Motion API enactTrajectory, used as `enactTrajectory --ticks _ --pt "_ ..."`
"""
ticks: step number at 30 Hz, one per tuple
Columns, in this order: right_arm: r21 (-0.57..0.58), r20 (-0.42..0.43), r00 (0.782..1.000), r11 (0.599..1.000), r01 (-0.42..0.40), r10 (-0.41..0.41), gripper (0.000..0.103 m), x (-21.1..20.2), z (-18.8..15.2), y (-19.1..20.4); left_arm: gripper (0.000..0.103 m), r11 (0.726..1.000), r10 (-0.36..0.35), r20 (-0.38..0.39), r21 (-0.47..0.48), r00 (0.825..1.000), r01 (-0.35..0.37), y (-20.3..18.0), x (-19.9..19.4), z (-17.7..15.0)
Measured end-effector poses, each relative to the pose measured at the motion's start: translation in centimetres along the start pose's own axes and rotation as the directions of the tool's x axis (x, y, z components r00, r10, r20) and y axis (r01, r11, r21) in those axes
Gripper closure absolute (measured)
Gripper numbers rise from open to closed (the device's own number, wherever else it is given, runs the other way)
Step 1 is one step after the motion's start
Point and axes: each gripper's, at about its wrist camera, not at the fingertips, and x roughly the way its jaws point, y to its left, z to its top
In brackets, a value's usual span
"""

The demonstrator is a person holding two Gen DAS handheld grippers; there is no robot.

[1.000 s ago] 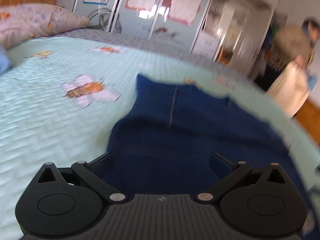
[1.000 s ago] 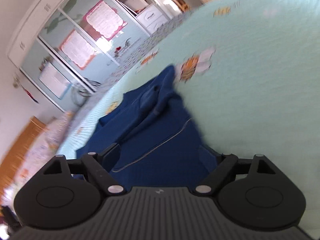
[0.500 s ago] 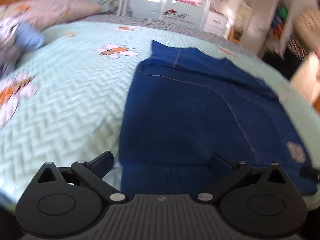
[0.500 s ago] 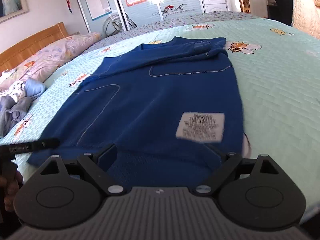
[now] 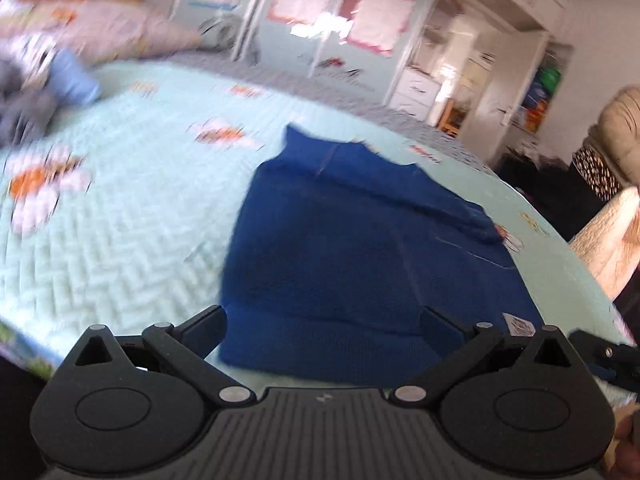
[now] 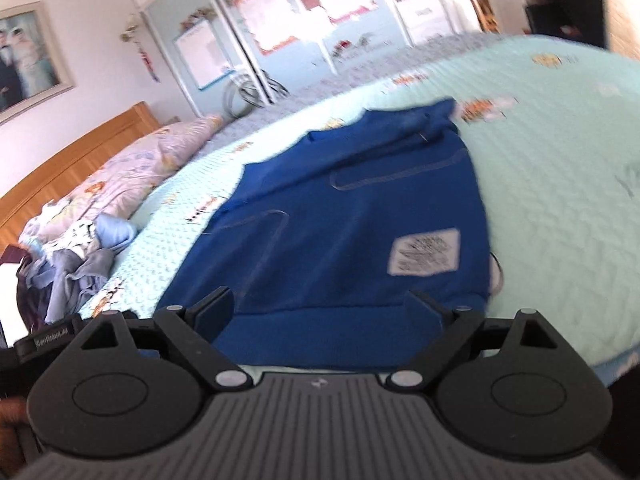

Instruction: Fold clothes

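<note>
Both claws have drawn back from the blue garment (image 5: 352, 248): a second ago each hung low over its cloth, and now the left claw (image 5: 322, 326) and right claw (image 6: 320, 308) sit at its ribbed hem near the bed's (image 5: 120, 240) edge. The garment now lies spread flat, its white label (image 6: 426, 252) showing.

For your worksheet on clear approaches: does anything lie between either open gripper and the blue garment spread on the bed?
Nothing visible does. The blue garment lies flat on the green bedspread, its near hem directly ahead of the left gripper and right gripper. The pile of clothes sits off to the side.
</note>
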Motion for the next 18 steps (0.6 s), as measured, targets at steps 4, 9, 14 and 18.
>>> enactTrajectory --ticks 4,9,14,18 --pt "-0.062 0.045 0.999 0.998 -0.007 0.010 0.010 -1.0 0.4 1.4 0.001 0.991 0.020 -0.012 0.134 1.000 -0.018 -3.4 -0.2 1.6" --pt "-0.051 0.058 0.998 0.999 -0.006 0.009 0.010 -1.7 0.8 1.3 0.001 0.978 0.096 -0.041 0.189 0.994 -0.087 -6.3 0.2 4.1" --pt "-0.025 0.062 0.998 1.000 -0.006 0.007 0.010 -1.6 1.2 1.0 0.001 0.965 0.179 -0.010 0.197 0.984 -0.174 -7.7 -0.3 6.2" --pt "-0.017 0.054 0.998 1.000 -0.022 0.023 0.010 -1.1 1.1 1.3 0.001 0.931 0.301 -0.008 0.220 0.954 -0.292 -8.5 0.1 7.7"
